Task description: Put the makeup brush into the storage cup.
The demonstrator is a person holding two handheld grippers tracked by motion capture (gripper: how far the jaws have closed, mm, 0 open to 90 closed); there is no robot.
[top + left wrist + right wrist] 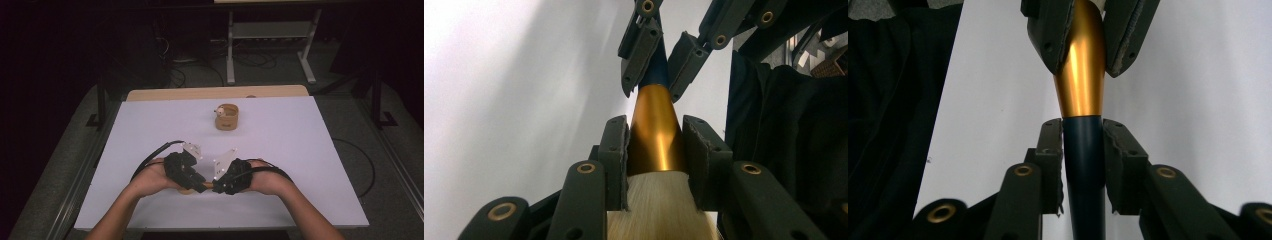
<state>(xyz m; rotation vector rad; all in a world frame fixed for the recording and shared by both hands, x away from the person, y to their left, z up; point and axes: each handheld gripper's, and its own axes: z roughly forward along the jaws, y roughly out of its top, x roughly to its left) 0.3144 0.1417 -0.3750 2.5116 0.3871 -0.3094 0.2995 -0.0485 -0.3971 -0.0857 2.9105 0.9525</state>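
A brush with pale bristles (659,210), a gold ferrule (656,135) and a dark blue handle (1084,170) is held level just above the near middle of the white table (150,130). My left gripper (656,145) is shut on the wide end of the ferrule, right by the bristles. My right gripper (1083,150) faces it and is shut on the blue handle, just behind the ferrule's narrow end. In the high view the left gripper (197,184) and the right gripper (216,186) meet tip to tip, with the bristles (186,190) showing beneath.
A small round wooden cup (226,117) with a small pale item at its rim stands toward the far middle of the table. Black cables (150,157) loop from both grippers. A dark sleeve or cloth (789,150) lies close beside the grippers.
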